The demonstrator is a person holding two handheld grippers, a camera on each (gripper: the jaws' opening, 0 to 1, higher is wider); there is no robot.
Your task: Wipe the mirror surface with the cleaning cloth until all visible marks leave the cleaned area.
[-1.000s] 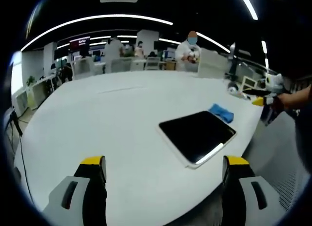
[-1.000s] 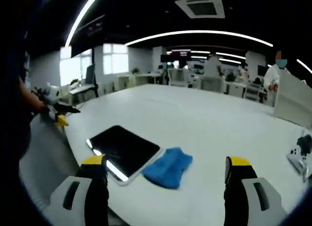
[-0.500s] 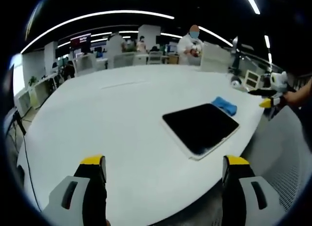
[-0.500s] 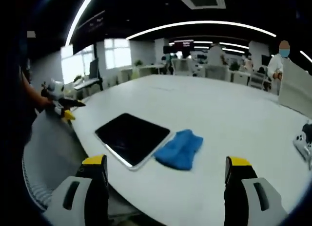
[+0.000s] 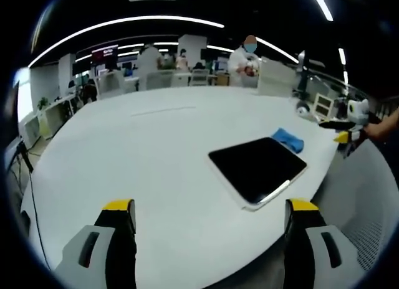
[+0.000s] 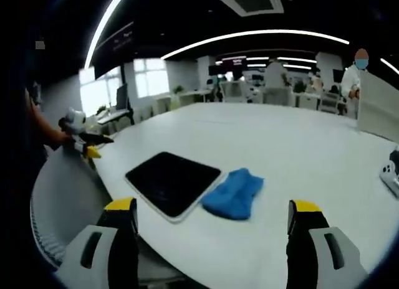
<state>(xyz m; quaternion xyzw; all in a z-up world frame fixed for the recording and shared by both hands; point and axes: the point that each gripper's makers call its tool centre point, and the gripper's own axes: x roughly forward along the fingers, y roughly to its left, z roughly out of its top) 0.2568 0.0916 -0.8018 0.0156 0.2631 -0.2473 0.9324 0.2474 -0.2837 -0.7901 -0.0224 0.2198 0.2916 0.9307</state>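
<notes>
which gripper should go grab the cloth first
Right, probably. In the right gripper view the cloth lies close ahead between its open jaws, beside the mirror. From the left gripper the cloth sits beyond the mirror.

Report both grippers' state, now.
Left gripper: open, holding nothing, short of the mirror.
Right gripper: open, holding nothing; the cleaning cloth lies untouched on the table.

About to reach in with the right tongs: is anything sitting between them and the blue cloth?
Nothing visible does. Bare white tabletop lies between the open right tongs and the crumpled blue cleaning cloth; the dark rectangular mirror sits beside the cloth, off that path.
</notes>
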